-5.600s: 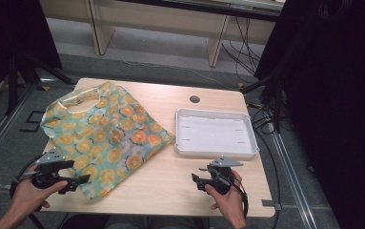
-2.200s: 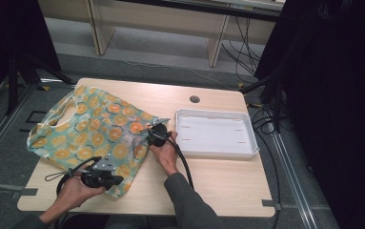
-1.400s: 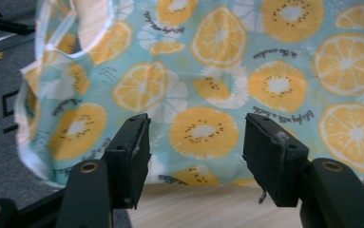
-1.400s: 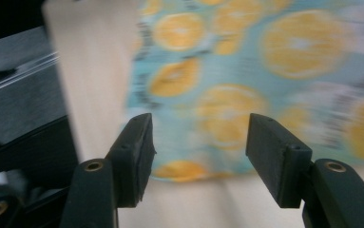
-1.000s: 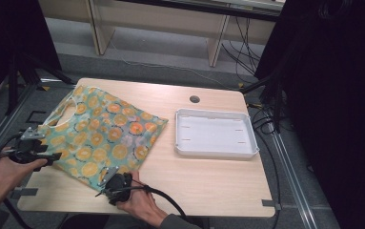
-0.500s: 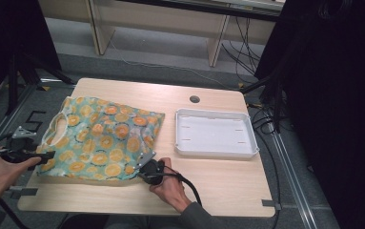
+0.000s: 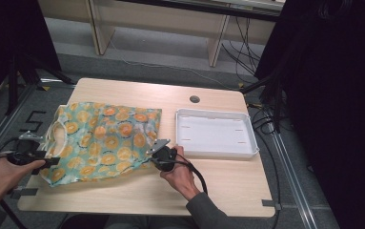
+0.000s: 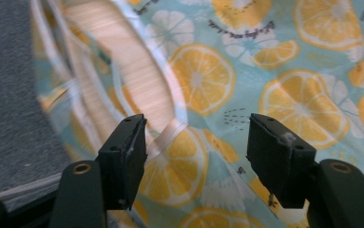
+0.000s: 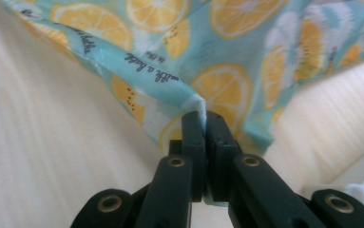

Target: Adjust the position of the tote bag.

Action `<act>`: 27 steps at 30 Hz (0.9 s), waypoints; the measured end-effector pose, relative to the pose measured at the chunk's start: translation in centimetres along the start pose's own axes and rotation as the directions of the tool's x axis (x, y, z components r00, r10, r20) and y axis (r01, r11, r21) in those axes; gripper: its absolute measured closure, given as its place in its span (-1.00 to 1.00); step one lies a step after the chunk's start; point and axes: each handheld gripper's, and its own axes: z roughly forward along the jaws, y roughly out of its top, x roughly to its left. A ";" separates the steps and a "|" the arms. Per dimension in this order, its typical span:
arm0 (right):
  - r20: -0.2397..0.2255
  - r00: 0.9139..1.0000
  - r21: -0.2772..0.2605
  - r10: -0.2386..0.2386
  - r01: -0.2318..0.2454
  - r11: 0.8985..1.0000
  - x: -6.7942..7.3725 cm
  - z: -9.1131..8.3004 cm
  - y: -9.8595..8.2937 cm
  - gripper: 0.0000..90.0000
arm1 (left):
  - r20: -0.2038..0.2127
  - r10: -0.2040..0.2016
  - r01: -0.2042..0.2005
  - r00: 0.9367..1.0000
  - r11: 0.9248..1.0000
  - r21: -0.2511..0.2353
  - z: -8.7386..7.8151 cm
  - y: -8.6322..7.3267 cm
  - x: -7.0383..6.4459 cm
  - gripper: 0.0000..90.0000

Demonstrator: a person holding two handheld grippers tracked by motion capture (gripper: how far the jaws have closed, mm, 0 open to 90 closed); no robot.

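A lemon-print cloth bag (image 7: 106, 138) lies spread flat on the left half of the wooden bench (image 7: 218, 186), its handle end toward nine o'clock and reaching the bench's left edge. The right gripper (image 7: 157, 151) sits at the bag's lower right corner, at about four o'clock of the cloth, and in the right gripper view its fingers (image 9: 194, 137) are pressed together with a pinch of the blue and orange fabric between them. The left gripper (image 7: 37, 153) is at the bag's handle end, at about eight o'clock of it; in the left gripper view its fingers (image 8: 125, 159) stand wide apart over the print, holding nothing. A white tray (image 7: 247, 125) rests just beside the bag at three o'clock.
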 end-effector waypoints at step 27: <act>0.081 0.994 0.037 0.069 -0.072 0.997 -6.1 2.3 3.7 0.97 | 0.242 0.142 -0.187 0.960 0.967 0.173 2.0 -0.3 -5.3 0.91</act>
